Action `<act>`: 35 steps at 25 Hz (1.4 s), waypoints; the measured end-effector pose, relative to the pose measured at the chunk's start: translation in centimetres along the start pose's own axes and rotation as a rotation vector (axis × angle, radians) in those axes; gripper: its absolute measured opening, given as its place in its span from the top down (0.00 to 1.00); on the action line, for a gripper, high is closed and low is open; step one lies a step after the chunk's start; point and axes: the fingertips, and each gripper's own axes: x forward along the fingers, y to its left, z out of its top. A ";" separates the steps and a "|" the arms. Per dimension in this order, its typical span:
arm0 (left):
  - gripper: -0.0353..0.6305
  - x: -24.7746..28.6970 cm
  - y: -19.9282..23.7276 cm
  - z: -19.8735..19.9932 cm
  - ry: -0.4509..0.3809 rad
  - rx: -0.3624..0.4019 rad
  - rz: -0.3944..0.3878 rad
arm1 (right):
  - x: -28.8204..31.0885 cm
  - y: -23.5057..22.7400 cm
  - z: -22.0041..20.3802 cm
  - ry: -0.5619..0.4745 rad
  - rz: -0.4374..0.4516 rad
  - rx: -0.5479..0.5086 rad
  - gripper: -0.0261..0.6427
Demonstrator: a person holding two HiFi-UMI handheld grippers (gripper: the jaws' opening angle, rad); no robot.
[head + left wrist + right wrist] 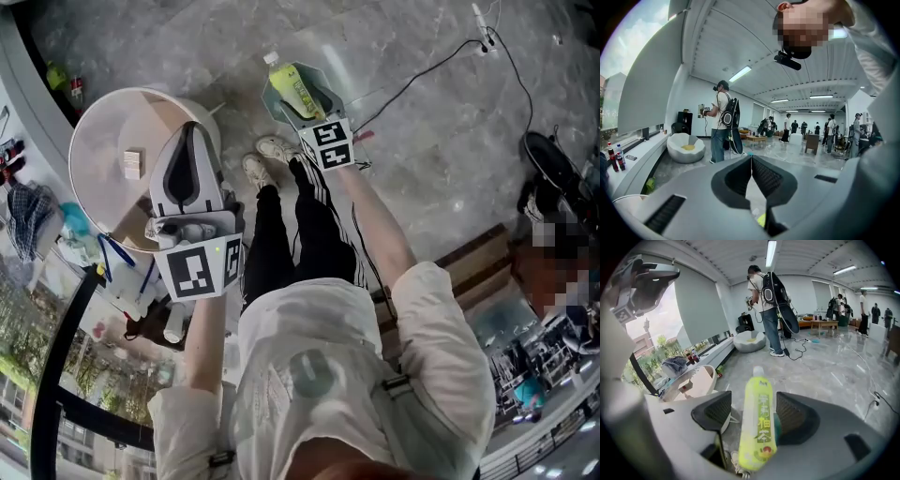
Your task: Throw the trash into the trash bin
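Bottle point(292, 89): yellow-green plastic, pale cap, printed label. It is held in the right gripper point(298, 82), lengthwise along the jaws with the cap pointing far. In the right gripper view the jaws stand on either side of its lower half, and the bottle point(759, 420) lies against the right-hand pad. It hangs over the grey floor point(422, 141), just beyond the person's shoes point(267, 159) and to the right of the bin, not yet above it.

Trash bin point(103, 131): round, white, open-topped, standing on the floor at the left. One small pale carton point(132, 164) lies inside.

Left gripper point(190, 131): held over the near right rim of the bin. Its jaws are pressed together tip to tip with nothing between them, as the left gripper view point(751, 159) shows.

Cable point(422, 75): black, trailing across the floor at far right.
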 end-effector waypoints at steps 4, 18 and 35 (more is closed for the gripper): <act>0.93 -0.5 0.4 -1.3 0.025 -0.002 0.010 | 1.2 -0.4 -3.5 0.100 -0.002 -0.033 0.53; 0.93 -1.6 0.4 0.5 -0.032 -0.008 0.020 | -0.9 0.8 -1.3 0.064 -0.003 -0.056 0.53; 0.93 -14.6 9.7 16.2 -0.361 0.005 0.386 | -19.0 23.3 37.2 -0.590 0.240 -0.345 0.94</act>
